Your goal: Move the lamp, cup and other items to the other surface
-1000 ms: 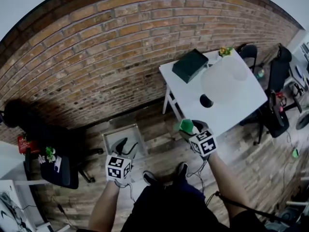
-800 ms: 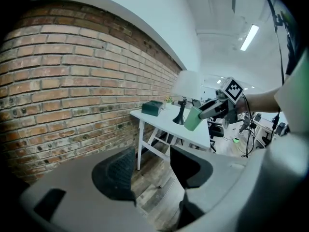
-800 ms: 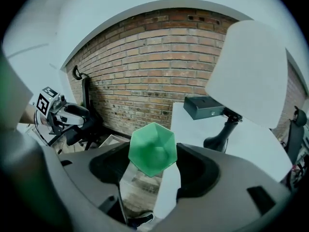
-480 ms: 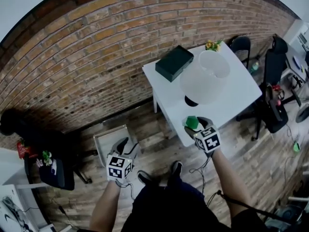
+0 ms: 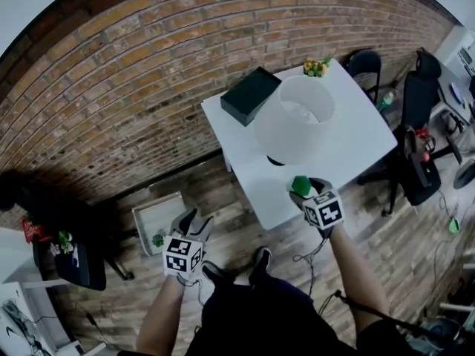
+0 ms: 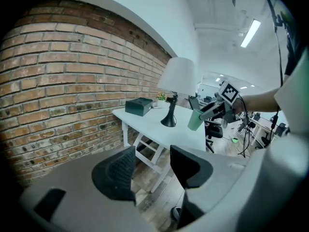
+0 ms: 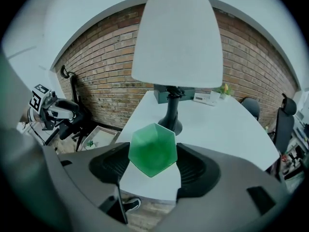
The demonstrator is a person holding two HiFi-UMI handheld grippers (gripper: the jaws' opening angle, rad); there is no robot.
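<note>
A white-shaded lamp (image 5: 295, 119) on a black stem stands on the white table (image 5: 356, 136), with a dark green box (image 5: 250, 96) behind it. My right gripper (image 5: 304, 189) is shut on a green faceted cup (image 5: 300, 185) and holds it in the air over the table's near edge. In the right gripper view the cup (image 7: 152, 149) sits between both pads, just in front of the lamp (image 7: 177, 42). My left gripper (image 5: 189, 222) hangs over the wooden floor left of the table. Its jaws are open and empty (image 6: 152, 170), and they face the table (image 6: 159, 124).
A small yellow-green plant (image 5: 315, 67) stands at the table's far corner. A shallow tray (image 5: 158, 217) lies on the floor by the brick wall. Black office chairs (image 5: 419, 162) crowd the right side, and another dark chair (image 5: 78, 254) stands at the left.
The table and lamp have come nearer and shifted left in the head view. My right gripper with the cup has gone from over the floor to over the table's near edge. The left gripper has followed.
</note>
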